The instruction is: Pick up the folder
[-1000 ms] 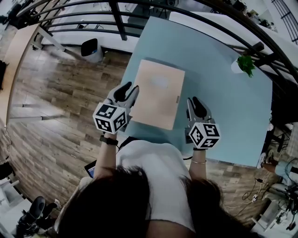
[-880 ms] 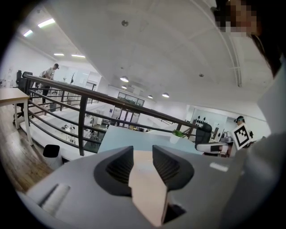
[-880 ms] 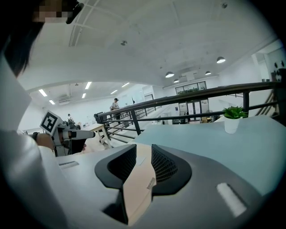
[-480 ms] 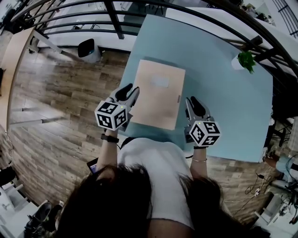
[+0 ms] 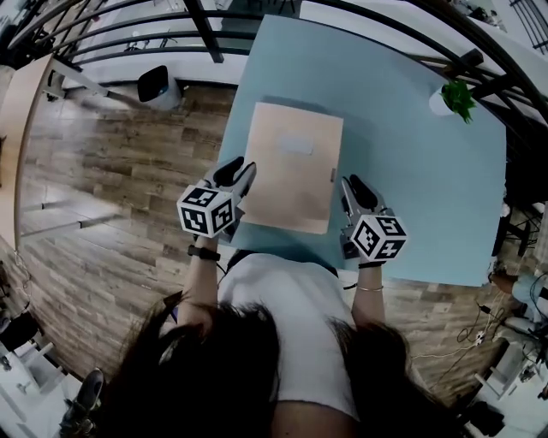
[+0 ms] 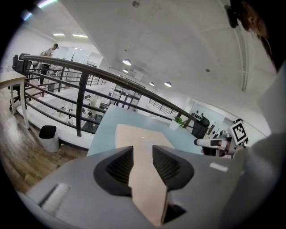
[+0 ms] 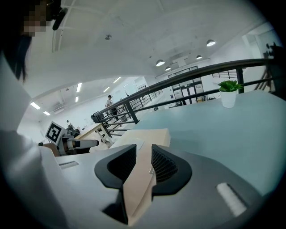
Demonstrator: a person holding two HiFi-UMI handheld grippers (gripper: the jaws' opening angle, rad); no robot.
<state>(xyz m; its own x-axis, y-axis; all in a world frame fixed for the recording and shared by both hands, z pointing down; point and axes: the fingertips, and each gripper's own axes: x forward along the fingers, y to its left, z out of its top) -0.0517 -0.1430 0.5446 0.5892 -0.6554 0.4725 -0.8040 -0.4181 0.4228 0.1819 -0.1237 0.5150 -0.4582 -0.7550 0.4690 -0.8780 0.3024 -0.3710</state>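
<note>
Already the tan folder (image 5: 294, 167) is pinched near its two close corners. Its left edge runs between the jaws of the left gripper (image 5: 238, 175), and its right edge between those of the right gripper (image 5: 354, 190). Each gripper view shows the ribbed jaws closed on the cardboard with no gap at either face, and the sheet reaches forward from them. So the grasp, as I judge it, is made on both sides.

The lift is less sure. The folder lies ahead of the two grippers over the pale blue worktop (image 5: 411, 171), roughly level. A thin shadow past its far edge hints that it sits a little clear of the surface, but I cannot tell for certain. What is left is to raise it plainly off the worktop, with both grippers rising together so the sheet does not twist.

Well beyond the right gripper a small potted plant (image 5: 451, 98) stands near the far corner, out of the way. A dark railing (image 5: 205, 26) runs past the worktop's far side.
</note>
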